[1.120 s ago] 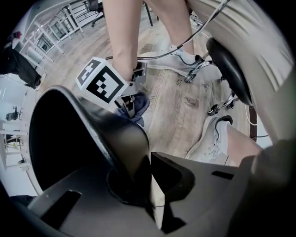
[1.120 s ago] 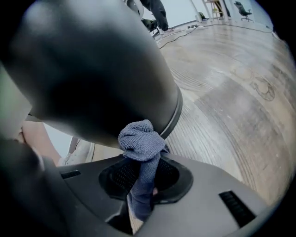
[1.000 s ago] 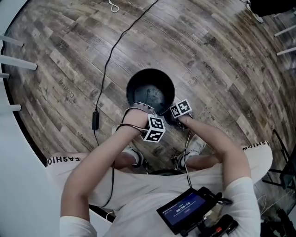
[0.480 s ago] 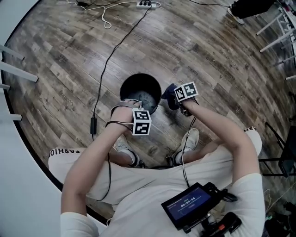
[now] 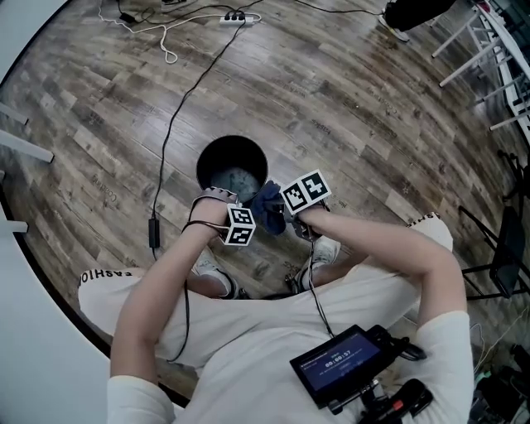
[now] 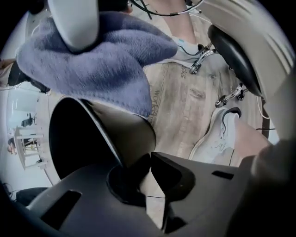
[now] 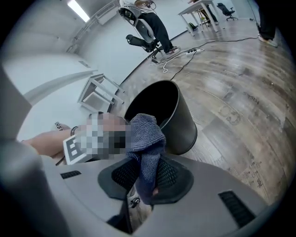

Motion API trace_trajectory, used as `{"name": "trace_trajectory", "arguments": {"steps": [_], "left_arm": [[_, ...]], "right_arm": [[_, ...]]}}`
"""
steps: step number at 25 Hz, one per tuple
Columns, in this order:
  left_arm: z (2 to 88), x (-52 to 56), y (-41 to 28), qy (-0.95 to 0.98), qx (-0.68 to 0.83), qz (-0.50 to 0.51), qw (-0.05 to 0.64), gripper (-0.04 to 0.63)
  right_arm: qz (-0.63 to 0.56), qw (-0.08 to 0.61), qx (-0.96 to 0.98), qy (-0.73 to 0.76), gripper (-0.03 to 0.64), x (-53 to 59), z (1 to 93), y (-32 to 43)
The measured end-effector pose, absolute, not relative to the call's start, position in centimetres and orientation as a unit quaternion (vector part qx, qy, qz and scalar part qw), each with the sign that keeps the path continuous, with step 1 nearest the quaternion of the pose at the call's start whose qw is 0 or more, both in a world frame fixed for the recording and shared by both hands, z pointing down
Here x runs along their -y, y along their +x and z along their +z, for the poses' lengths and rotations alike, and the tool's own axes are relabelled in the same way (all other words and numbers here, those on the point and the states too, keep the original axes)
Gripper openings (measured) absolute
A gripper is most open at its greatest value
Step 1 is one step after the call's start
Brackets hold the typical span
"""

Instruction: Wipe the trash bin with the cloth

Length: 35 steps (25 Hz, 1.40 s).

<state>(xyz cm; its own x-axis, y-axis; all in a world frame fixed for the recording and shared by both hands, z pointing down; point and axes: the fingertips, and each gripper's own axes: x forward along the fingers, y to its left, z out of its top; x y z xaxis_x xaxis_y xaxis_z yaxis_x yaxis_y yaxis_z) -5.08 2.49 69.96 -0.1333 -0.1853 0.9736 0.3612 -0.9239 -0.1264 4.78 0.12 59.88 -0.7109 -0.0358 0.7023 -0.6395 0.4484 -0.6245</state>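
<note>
The trash bin (image 5: 207,157), black and round, stands open on the wood floor (image 5: 356,108), w/ the person's white shoe (image 6: 222,134) just beside it. Nothing shows inside it. The left hand-held gripper (image 6: 147,178) is at the bin's near rim. Its jaws have just been closing and now sit almost together w/ the thin bin wall pinched between them, so it holds the bin. The cloth (image 5: 269,207), blue, is off the bin, above its near-right edge. The right hand-held gripper (image 7: 145,183) is clamped on it, and most of the cloth bunches out past the jaws.

Step in hand, as I judge: a pause btw. two wiping strokes, i.e. the bin is steadied and the cloth is lifted, not touching it. The next move prob. calls for bringing the cloth down to the bin's rim or wall, pressing it flat and dragging it along. Meanwhile the left grip should keep the bin from sliding or tipping. Only a small part of the cloth is gripped, so it may fold instead of wipe if pressure is weak.

Vs. the earlier frames: one sec. ago both grippers were low at the bin's near rim, close together. Half a sec. ago the right one w/ the cloth was beside the bin's right side. Now it is higher and nearer the person, w/ the cloth next to the left gripper's marker cube (image 5: 241,226). The left one is at the same part of the rim. The bin looks smaller and more floor shows beyond it, incl. a power strip (image 5: 234,16), so the head prob. rose too.
</note>
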Motion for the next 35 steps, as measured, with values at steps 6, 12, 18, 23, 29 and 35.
{"name": "trace_trajectory", "arguments": {"steps": [6, 12, 18, 23, 29, 35], "left_arm": [[70.1, -2.6, -3.8, -0.64, 0.043, -0.75, 0.163, 0.04], [70.2, -1.3, -1.5, -0.669, 0.025, -0.73, 0.136, 0.041], [69.8, -1.1, -0.7, -0.68, 0.027, -0.721, 0.128, 0.043], [70.0, -1.0, -0.6, -0.676, 0.035, -0.724, 0.132, 0.044], [69.8, -1.6, 0.5, -0.715, 0.026, -0.691, 0.104, 0.066], [65.4, -0.9, 0.6, -0.757, -0.002, -0.651, 0.055, 0.192]], "right_arm": [[0.478, 0.309, 0.797, 0.203, 0.075, 0.3, 64.9, 2.9], [0.463, 0.335, 0.795, 0.203, 0.075, 1.5, 70.4, 3.4], [0.463, 0.356, 0.785, 0.208, 0.075, 1.8, 76.7, 3.8], [0.469, 0.363, 0.773, 0.225, 0.075, 1.9, 81.4, 3.9], [0.545, 0.345, 0.697, 0.313, 0.075, 2.0, 84.8, 6.1], [0.532, 0.407, 0.666, 0.327, 0.075, 3.6, 79.4, 10.5]]}}
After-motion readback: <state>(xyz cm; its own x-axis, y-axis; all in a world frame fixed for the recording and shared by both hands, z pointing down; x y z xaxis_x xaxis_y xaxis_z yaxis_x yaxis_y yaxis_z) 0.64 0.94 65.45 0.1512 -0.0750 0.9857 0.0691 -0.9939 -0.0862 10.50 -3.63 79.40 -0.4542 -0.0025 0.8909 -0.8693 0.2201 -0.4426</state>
